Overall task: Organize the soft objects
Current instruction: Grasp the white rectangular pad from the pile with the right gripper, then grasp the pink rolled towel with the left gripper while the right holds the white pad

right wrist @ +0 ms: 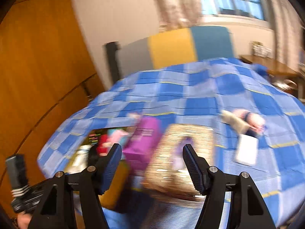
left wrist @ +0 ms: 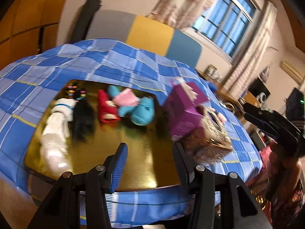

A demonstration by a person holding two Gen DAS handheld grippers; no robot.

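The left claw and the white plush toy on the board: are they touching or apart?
Apart. In the left wrist view the left claw hangs open with bare golden board between its fingers and the white plush toy off to the side.

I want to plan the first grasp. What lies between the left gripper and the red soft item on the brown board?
In the left wrist view, only bare brown board lies between the left gripper and the red soft item.
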